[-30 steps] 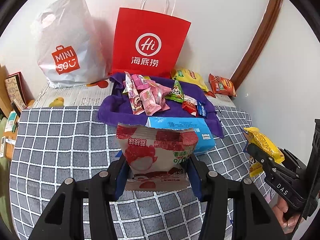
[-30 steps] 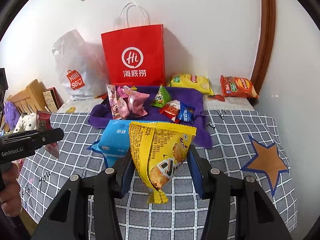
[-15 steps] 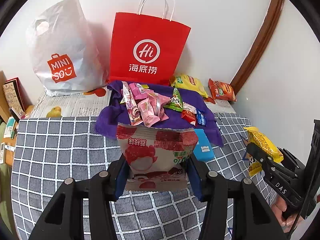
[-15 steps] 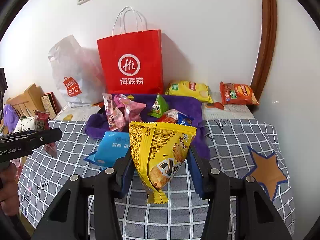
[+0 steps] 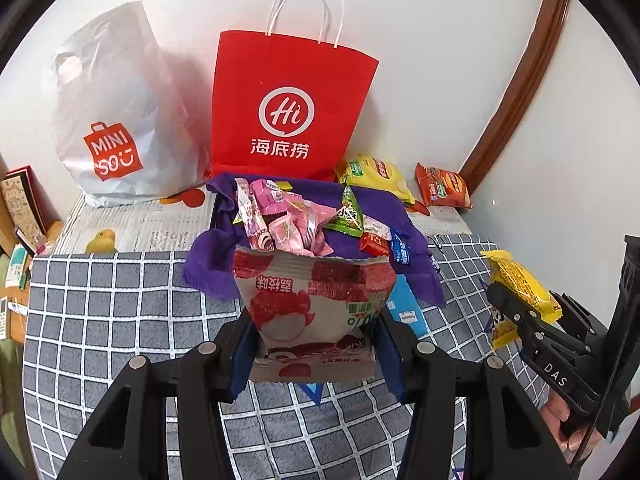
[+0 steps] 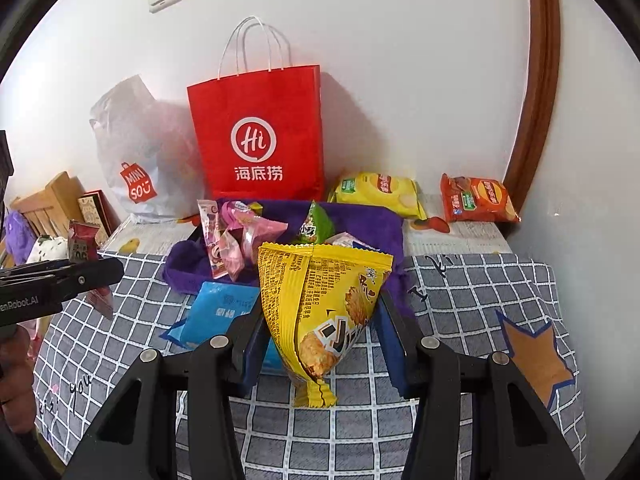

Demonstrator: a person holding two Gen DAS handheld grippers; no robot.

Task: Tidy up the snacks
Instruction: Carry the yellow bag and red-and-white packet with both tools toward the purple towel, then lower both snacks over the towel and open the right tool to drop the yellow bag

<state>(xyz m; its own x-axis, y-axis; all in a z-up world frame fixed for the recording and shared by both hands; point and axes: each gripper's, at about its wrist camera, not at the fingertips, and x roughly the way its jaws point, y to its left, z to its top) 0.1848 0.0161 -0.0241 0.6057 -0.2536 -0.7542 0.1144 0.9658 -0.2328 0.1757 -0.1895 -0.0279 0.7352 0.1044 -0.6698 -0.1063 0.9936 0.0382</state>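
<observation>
My left gripper (image 5: 314,344) is shut on a red-and-white snack packet (image 5: 314,304), held above the checked cloth. In the right wrist view, my right gripper (image 6: 320,340) is shut on a yellow cracker packet (image 6: 320,300). Behind both lies a purple cloth (image 5: 376,208) (image 6: 360,220) heaped with pink candy packets (image 5: 288,220) (image 6: 236,240), a green triangular packet (image 5: 348,216) (image 6: 316,224) and small red and blue sachets (image 5: 384,242). A blue packet (image 6: 218,312) (image 5: 404,304) lies flat just in front of the cloth. The right gripper (image 5: 516,312) shows at the left view's right edge.
A red paper bag (image 5: 288,108) (image 6: 260,136) and a white Miniso plastic bag (image 5: 116,112) (image 6: 136,152) stand against the wall. Yellow (image 6: 376,192) and orange (image 6: 476,200) chip bags lie at the back right. Books and a wooden rack (image 6: 60,200) sit at the left.
Both grippers have drawn back a little from the purple cloth with their packets, so the bags and snacks look farther off. Neither grip has altered.
</observation>
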